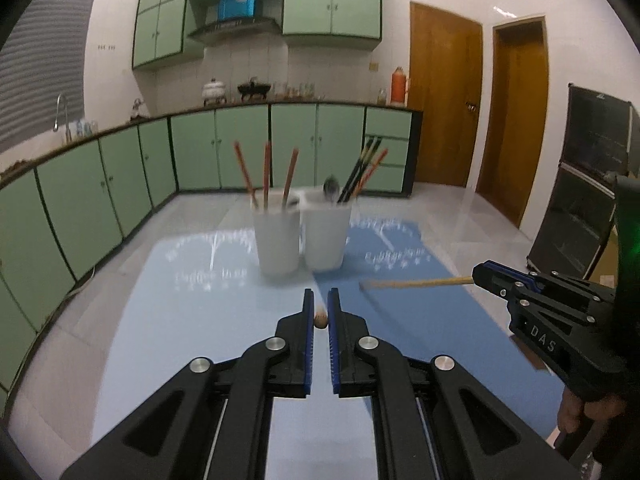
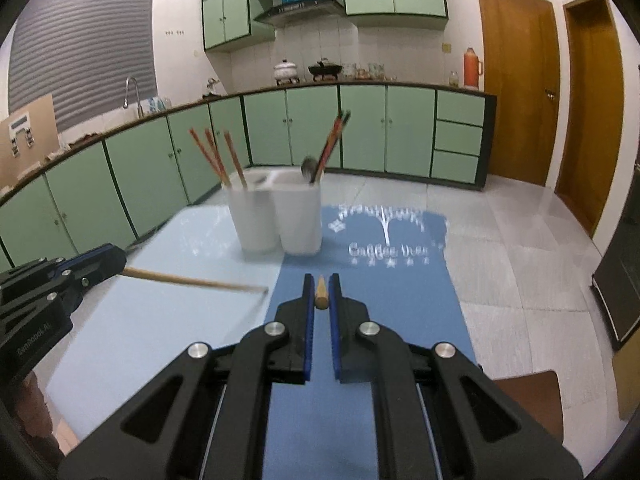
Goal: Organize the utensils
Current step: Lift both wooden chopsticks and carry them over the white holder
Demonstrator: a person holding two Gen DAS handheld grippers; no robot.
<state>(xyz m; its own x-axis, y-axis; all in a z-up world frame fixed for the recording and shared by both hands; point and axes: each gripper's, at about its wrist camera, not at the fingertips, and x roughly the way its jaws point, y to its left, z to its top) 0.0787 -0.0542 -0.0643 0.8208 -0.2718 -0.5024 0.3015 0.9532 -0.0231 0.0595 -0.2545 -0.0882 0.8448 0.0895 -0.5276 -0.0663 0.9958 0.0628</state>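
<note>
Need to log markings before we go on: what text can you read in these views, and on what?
"DAS": white letters on the right gripper body.
White print on the left gripper body: too blurred to read.
White logo lettering on the dark blue mat: blurred, unreadable.
White print on the light blue mat: unreadable.

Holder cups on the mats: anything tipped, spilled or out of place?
Nothing stands out. Both white holder cups stand upright, side by side, with red chopsticks in one and dark chopsticks plus a spoon in the other. Each gripper holds one wooden chopstick above the mats.
</note>
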